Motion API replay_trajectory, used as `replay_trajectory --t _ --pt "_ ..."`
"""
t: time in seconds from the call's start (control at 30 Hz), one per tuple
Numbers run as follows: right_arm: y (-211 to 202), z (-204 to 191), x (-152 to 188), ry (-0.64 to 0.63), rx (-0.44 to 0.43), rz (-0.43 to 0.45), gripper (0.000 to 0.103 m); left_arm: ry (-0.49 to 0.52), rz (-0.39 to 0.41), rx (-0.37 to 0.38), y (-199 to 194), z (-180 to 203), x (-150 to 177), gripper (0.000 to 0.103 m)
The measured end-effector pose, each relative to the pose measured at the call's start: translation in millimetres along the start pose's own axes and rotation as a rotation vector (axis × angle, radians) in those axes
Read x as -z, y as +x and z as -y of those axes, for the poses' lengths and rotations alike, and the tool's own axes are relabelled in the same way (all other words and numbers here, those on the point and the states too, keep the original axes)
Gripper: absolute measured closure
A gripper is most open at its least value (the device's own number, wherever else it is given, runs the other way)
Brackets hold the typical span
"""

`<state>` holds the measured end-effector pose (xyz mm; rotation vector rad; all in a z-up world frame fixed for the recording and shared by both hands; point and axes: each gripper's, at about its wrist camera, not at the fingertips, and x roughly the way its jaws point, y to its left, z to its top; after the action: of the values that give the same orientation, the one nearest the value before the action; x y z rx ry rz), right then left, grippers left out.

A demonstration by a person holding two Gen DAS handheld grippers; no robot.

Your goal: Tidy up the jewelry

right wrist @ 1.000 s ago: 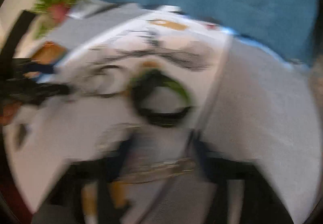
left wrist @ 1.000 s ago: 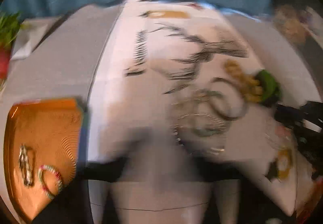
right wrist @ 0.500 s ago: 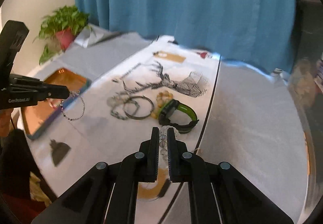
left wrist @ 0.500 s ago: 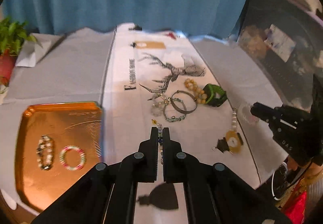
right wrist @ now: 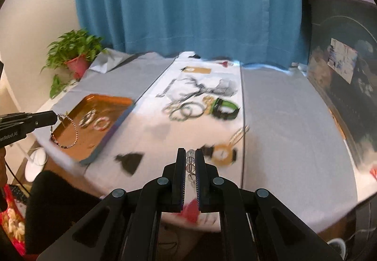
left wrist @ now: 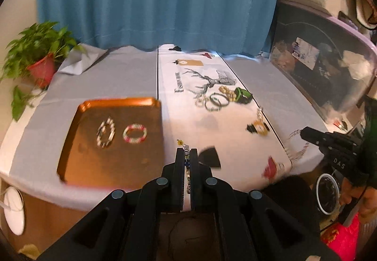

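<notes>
My left gripper [left wrist: 187, 150] is shut on a thin beaded chain bracelet [left wrist: 186, 162]. In the right wrist view that bracelet [right wrist: 64, 132] dangles in a loop from the left gripper [right wrist: 53, 118], above the near end of the orange tray [right wrist: 110, 99]. My right gripper [right wrist: 190, 151] is shut on a clear bead bracelet [right wrist: 190, 163], which hangs from the right gripper [left wrist: 304, 132] at the table's right edge. The tray [left wrist: 77, 143] holds two bracelets [left wrist: 106, 132] [left wrist: 134, 134]. Bangles [left wrist: 216, 101], yellow beads [left wrist: 226, 91] and a green band [left wrist: 242, 95] lie on the white deer cloth.
A gold round piece [left wrist: 259, 126] lies near the cloth's right seam. A potted plant [left wrist: 40, 61] stands at the back left, a blue curtain [left wrist: 153, 2] behind the table, and a dark glass-fronted cabinet [left wrist: 318, 68] to the right. The table's front edge is just below both grippers.
Both grippers have risen and drawn back from the jewelry pile, each carrying a bracelet. The left one has swung toward the orange tray, which now lies closer beside its fingers.
</notes>
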<state>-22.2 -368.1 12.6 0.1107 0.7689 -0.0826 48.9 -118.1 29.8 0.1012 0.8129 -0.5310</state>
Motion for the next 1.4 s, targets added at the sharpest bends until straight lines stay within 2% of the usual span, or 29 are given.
replay_trajectory --t 0.07,0.2,0.43,0.6,1.0,1.4 --pt "-14.3 -10.3 13.2 0.032 -0.051 -0.013 0.095 -0.009 0.018 -0.005 -20.3 -5.7 17.2 0.102" --pt "-42.8 -37.1 35.3 0.0 -0.063 0.0 0.095 -0.032 0.053 -0.013 -54.8 -13.8 44.1 0.102" --pt "-88.1 -71.7 55.7 -0.048 -0.092 0.016 0.095 -0.049 0.057 0.009 -87.1 -18.4 78.2 0.102" --pt "-107.0 -86.4 62.4 -0.085 -0.1 0.024 0.095 -0.055 0.069 0.024 -101.6 -21.7 89.3 0.102" --pt "-106.2 -108.7 55.1 -0.118 -0.133 0.029 0.095 -0.075 0.104 -0.003 -111.7 -37.9 83.9 0.102" --pt "-58.0 -150.3 26.0 -0.164 -0.208 0.008 0.095 -0.053 0.11 -0.1 -81.1 -66.8 52.3 0.102"
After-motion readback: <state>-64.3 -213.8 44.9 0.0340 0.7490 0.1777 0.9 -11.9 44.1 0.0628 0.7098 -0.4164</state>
